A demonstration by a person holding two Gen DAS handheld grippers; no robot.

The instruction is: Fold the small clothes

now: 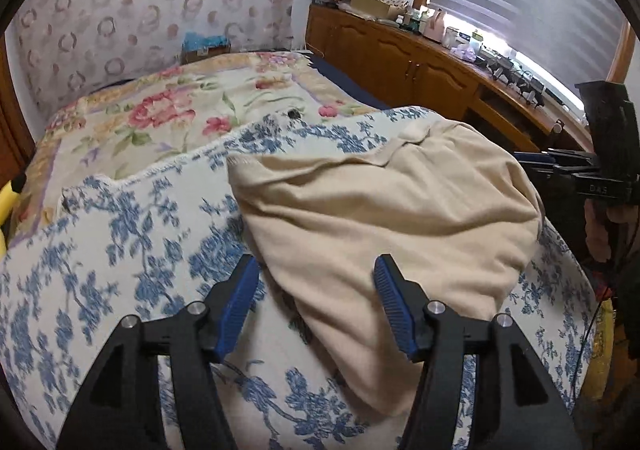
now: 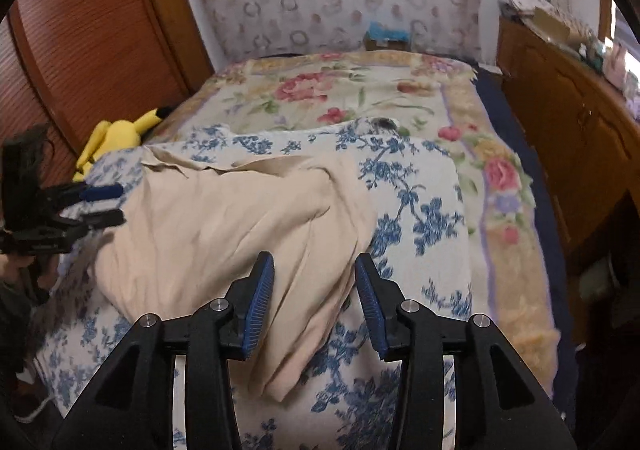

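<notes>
Both grippers are hanging spread wide, gripping nothing, so this looks like the moment between folds on the beige garment (image 1: 384, 210). In the left wrist view the left gripper (image 1: 316, 304) is hovering with its ribbed blue pads (image 1: 394, 308) either side of the garment's near edge, the cloth running off toward 1 o'clock. In the right wrist view the right gripper (image 2: 314, 300) is doing much the same, its left pad overlapping the cloth and its right pad over the printed cover, with a narrow flap of the garment trailing down to 6 o'clock between the fingers.

The garment is sitting in a soft, rumpled, roughly folded heap, a plain knit-looking cloth with a stitched hem at its far edge and long creases across the top. I'd judge the fold is partway done: the lump needs flattening, and the next move is calling for each gripper to pinch a free edge or corner, probably that trailing flap, and carry it over.

Underneath, a blue-flowered cover (image 1: 120, 258) is lying over the bed, woven and slightly nubby. Beyond it at 12 o'clock, a fluffier blanket (image 2: 340, 98) with pink roses. At 10 o'clock in the right wrist view, a yellow plush toy (image 2: 120, 134) against a wooden door; at 2 o'clock, a wooden sideboard (image 2: 560, 98) carrying clutter.
</notes>
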